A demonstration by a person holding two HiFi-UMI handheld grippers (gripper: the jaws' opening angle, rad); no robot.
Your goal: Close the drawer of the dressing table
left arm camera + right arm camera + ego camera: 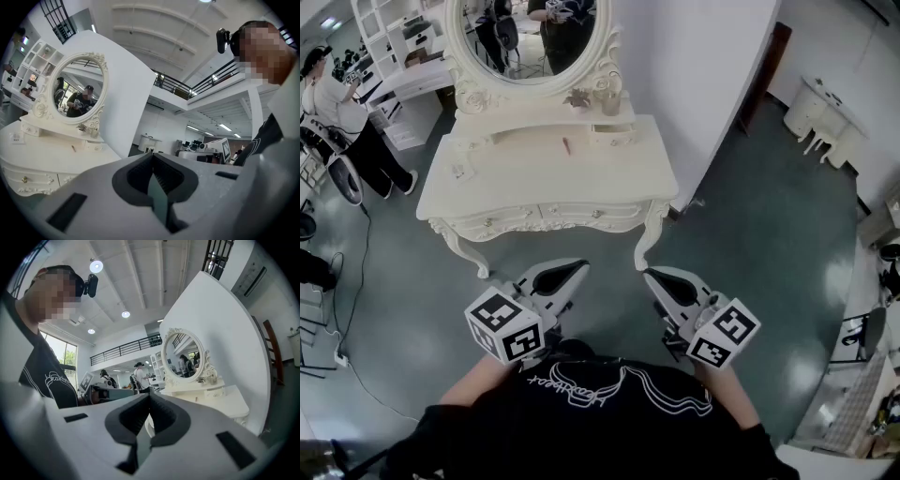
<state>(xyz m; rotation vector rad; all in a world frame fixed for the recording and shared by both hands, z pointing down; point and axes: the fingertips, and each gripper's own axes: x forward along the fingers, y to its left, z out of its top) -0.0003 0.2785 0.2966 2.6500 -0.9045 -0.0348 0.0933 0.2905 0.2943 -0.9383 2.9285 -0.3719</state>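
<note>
The cream dressing table (628, 173) with an oval mirror (534, 37) stands ahead of me, and its drawer fronts (572, 214) look flush with the frame. My left gripper (578, 269) and right gripper (649, 276) hang side by side near my body, well short of the table, both shut and empty. In the left gripper view the jaws (152, 161) meet with nothing between them, and the table (47, 150) lies at the left. From the right gripper (149, 399) the table (220, 394) is to the right.
A white wall (703, 84) rises just right of the table. A person (337, 112) stands at the far left by white shelves, and a cable (352, 309) runs over the dark floor. Small white furniture (825, 122) sits at the top right.
</note>
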